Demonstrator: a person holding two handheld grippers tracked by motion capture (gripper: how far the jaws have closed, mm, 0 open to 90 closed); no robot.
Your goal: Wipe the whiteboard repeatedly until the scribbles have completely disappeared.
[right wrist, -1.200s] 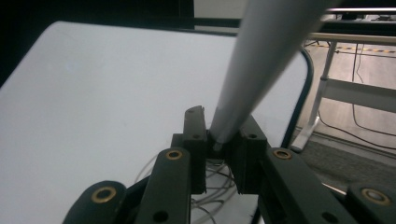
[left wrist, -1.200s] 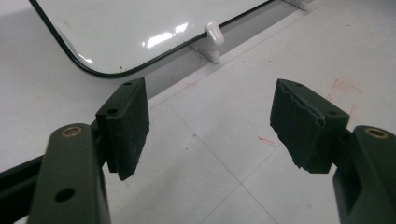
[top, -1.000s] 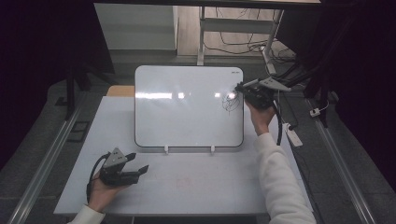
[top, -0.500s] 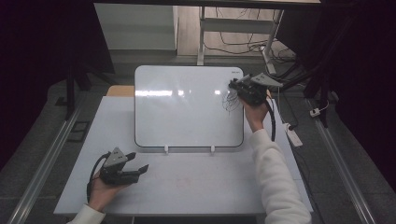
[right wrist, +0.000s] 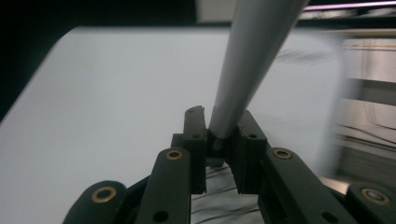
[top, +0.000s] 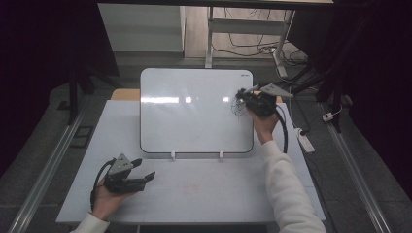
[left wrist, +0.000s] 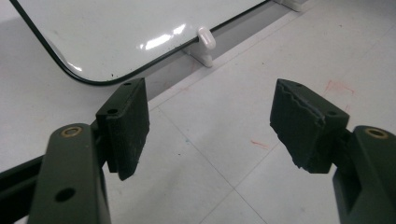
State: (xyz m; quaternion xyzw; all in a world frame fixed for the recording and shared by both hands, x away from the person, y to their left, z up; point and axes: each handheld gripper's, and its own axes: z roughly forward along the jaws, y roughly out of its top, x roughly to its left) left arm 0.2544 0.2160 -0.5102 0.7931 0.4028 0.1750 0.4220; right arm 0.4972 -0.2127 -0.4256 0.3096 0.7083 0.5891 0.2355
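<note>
A grey marker (right wrist: 252,56) is clamped in the right gripper (top: 245,95) at the whiteboard's (top: 194,121) right edge — scribbles underneath. The left gripper (top: 141,172) is held wide open near the table's (top: 214,194) front-left corner.

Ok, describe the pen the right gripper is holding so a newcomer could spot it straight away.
Start at the white rounded-corner whiteboard lying on the pale table. At its right edge sits the right gripper, over a black scribble. Clamped between its jaws is the slim grey marker pen, the one stick-like thing touching the board.
</note>
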